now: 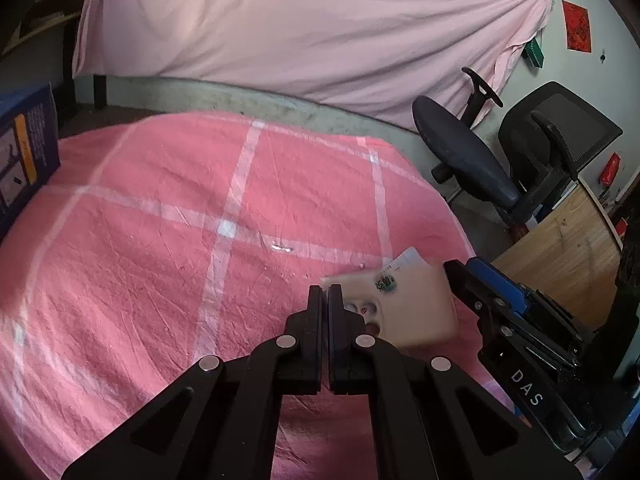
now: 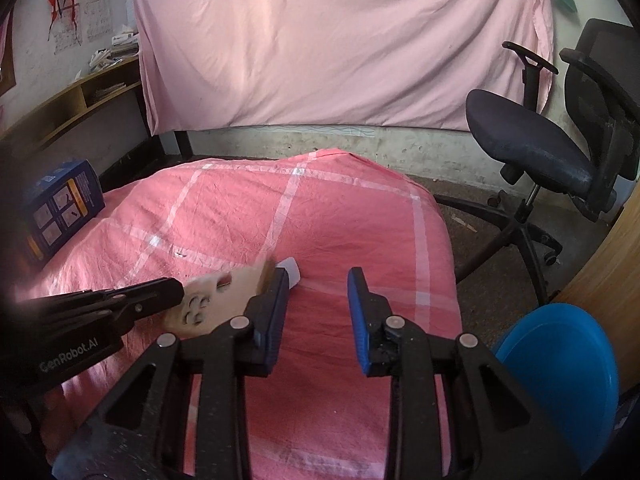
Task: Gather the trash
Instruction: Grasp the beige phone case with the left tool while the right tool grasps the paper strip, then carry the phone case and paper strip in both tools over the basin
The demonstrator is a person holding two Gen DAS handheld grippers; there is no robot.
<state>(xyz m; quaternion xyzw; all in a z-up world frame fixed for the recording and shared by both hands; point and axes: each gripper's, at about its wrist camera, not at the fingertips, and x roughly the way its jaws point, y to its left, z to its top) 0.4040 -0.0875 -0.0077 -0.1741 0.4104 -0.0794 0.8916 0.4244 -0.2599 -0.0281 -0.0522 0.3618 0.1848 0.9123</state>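
Looking down on the pink checked cloth (image 1: pixel 160 220), crossed by white stripes. Near its right edge, on the near half: a flat beige packet (image 1: pixel 412 304), blurred, printed with a small green mark and a few round shapes. Resting on the cloth or raised just off it? Cannot tell.

Over to the left gripper (image 1: pixel 328 292), above the cloth's near middle: black fingers pressed flat together, no gap at all, tips right at the packet's left edge. Touching it, certainly. Nipping the edge between the pads? Impossible to say from either view.

Now the right gripper (image 2: pixel 319 276), above the cloth's near right part: blue pads (image 2: pixel 360 312) standing well apart, only bare cloth between them. Left pad in front of the packet's right end, and just beside a small white slip (image 2: pixel 291 270) poking out there.

Elsewhere, quickly. At the cloth's far left edge, a dark blue box (image 2: pixel 60 208) with an orange strip. Beyond the cloth's right edge, on the floor, a black office chair (image 2: pixel 532 136). Off the near right corner, a round bright blue tub (image 2: pixel 560 360). Behind the far edge, a pale pink sheet (image 2: pixel 340 40) hung over the wall.
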